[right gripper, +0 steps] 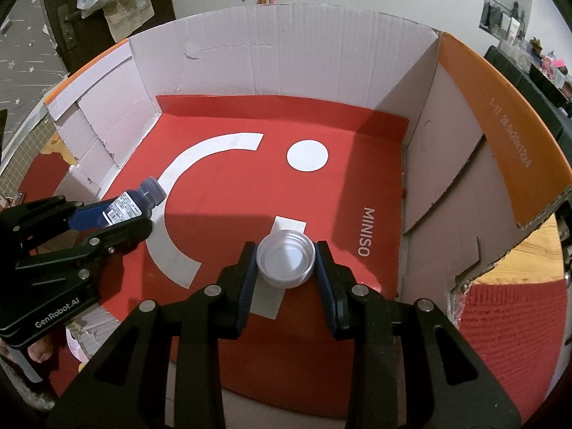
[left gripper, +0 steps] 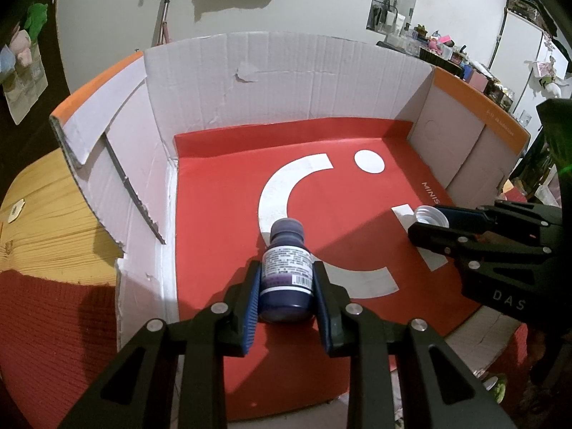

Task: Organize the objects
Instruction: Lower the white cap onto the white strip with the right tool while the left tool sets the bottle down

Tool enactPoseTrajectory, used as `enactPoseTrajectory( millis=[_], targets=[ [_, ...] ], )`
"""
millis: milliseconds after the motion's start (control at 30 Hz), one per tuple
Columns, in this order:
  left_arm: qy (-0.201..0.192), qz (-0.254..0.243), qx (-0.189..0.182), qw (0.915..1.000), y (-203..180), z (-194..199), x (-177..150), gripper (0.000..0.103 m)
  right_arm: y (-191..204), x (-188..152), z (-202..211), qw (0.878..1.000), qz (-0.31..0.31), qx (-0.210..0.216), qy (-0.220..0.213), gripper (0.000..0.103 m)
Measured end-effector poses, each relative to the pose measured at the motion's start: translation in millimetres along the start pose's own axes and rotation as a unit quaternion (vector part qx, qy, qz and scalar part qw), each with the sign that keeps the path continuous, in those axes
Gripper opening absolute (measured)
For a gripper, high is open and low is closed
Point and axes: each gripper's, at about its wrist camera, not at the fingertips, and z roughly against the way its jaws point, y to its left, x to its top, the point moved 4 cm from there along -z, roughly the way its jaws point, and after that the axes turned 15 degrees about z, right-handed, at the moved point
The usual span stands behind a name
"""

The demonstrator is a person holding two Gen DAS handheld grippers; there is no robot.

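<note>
My left gripper (left gripper: 286, 279) is shut on a small dark blue bottle (left gripper: 286, 275) with a white label, held above the red floor of the cardboard box (left gripper: 228, 193); the bottle's neck points away and has no cap on it. It also shows in the right wrist view (right gripper: 121, 207), at the left. My right gripper (right gripper: 286, 261) is shut on a white screw cap (right gripper: 286, 259), its open side facing the camera. The cap also shows in the left wrist view (left gripper: 430, 216), to the right of the bottle and apart from it.
The box has white corrugated walls (right gripper: 286, 50) with orange outer faces (right gripper: 500, 125) and a red floor printed with a white logo. It stands on a wooden table (left gripper: 46, 214) with a red cloth (left gripper: 53, 321). Cluttered shelves (left gripper: 447, 50) lie beyond at the right.
</note>
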Motion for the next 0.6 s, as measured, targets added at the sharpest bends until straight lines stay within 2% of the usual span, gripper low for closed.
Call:
enactPoseTrajectory(
  millis=[600],
  targets=[
    [-0.001,0.0,-0.002,1.0,0.0,2.1,0.2,0.028,0.2,-0.3,1.8,1.0,-0.001,0.001,-0.004,0.031]
  ],
)
